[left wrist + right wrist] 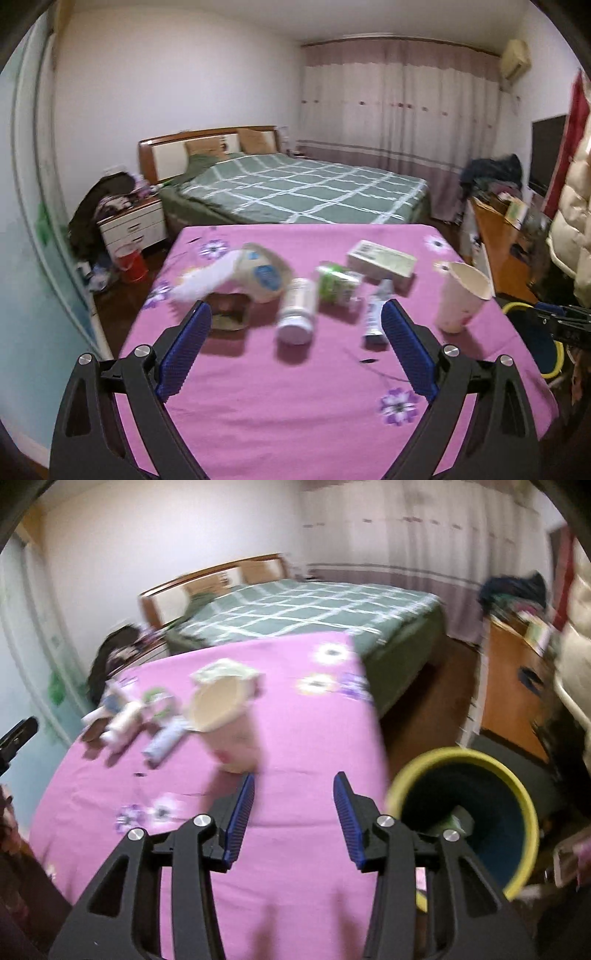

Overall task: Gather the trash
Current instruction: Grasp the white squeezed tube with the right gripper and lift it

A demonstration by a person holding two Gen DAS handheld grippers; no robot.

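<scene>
Trash lies on a pink flowered tablecloth [280, 402]: a white pill bottle [298, 311] on its side, a tipped paper cup [258, 273] with a tissue, a green-white packet [338, 282], a flat box [382, 260], a small tube [375, 314] and an upright paper cup [461, 297]. My left gripper [295, 321] is open above the table, in line with the pill bottle, and empty. My right gripper [293, 786] is open and empty just in front of the upright cup [221, 716]. A yellow-rimmed dark bin [476, 823] stands to the table's right, with something pale inside.
A green checked bed [295, 192] lies behind the table. A nightstand [133, 225] and red bucket [131, 264] stand at the left. A wooden desk [502, 232] with clutter and a hanging coat [574, 229] are at the right.
</scene>
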